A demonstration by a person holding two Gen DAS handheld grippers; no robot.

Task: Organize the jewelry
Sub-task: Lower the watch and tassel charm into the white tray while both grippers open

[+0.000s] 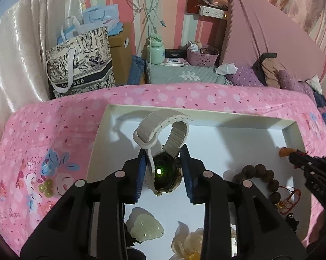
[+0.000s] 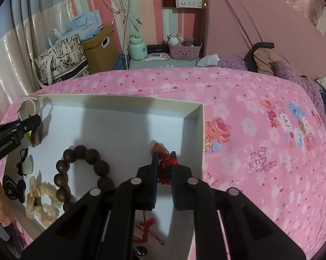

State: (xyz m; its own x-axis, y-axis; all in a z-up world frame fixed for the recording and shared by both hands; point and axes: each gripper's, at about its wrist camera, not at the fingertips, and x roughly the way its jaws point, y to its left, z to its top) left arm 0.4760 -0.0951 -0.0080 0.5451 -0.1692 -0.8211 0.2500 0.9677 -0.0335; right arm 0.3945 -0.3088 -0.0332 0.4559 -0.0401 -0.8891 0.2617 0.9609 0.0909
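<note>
Watch: a smartwatch with a dark round case and pale grey band stands inside the white box, near the box's left wall, its band looping up towards the far wall; a green light glows on the case.
Left gripper: the left gripper straddles the watch case; the left blue pad lies against the band, while a sliver of gap shows at the right pad, so the jaws stand a little apart and not clamped.
Right gripper: the right gripper is pinched shut on a red knotted cord with an orange bead at its tip, close to the box's right wall.
Other jewelry in the box: a bracelet of dark wooden beads lies mid-floor between watch and cord; nearer the box's front edge sit a pale jade pendant and a cream fabric flower.
Surface: the box rests on a pink flowered bedsheet.
Room beyond the box: behind the bed stand a printed tote bag, a brown cardboard box, a mint-green bottle and a pink basket on a grey quilted top; right of these leans a pink headboard.
Person: fingers show at the box's left side.
</note>
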